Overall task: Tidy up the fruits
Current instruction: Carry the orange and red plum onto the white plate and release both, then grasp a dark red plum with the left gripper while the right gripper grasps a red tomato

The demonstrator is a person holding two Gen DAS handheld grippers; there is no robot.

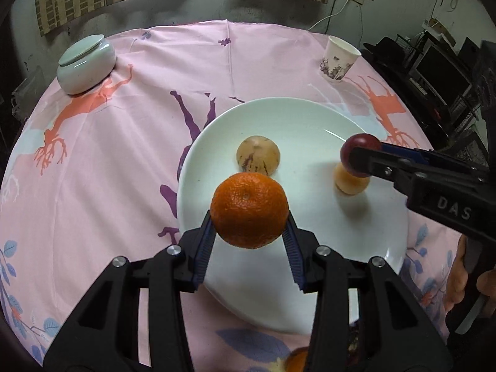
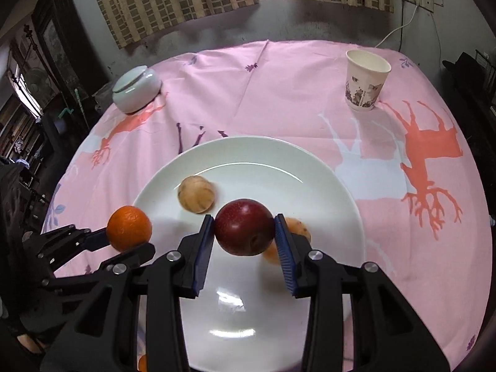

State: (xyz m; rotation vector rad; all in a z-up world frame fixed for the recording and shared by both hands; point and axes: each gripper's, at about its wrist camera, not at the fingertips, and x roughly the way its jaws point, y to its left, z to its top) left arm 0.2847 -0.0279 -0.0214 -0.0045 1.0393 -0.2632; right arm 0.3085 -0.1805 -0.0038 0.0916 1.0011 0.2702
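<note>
Orange and dimpled, the tangerine sits clamped between the blue pads of the left gripper, held in the air above the white plate near its 7 o'clock rim as the left wrist view has it. Directly beyond it, toward 12 o'clock, a tan speckled fruit already lies on the plate. The relation that matters next is the drop: the tangerine hangs over bare porcelain just short of that tan fruit, so a straight lowering looks likely to land it clear, though a round fruit may roll on the shallow dish.

From the right wrist view, the right gripper is closed on a dark red apple, also held above the plate, with a pale orange fruit half hidden behind it at about 3 o'clock (its exact contact with the plate cannot be made out). The apple's path down crowds that fruit, so it probably needs a shift toward the open centre.

Farther out on the pink tablecloth: a lidded ceramic jar at 10 o'clock and a paper cup at 1 o'clock, both well apart from the plate.
</note>
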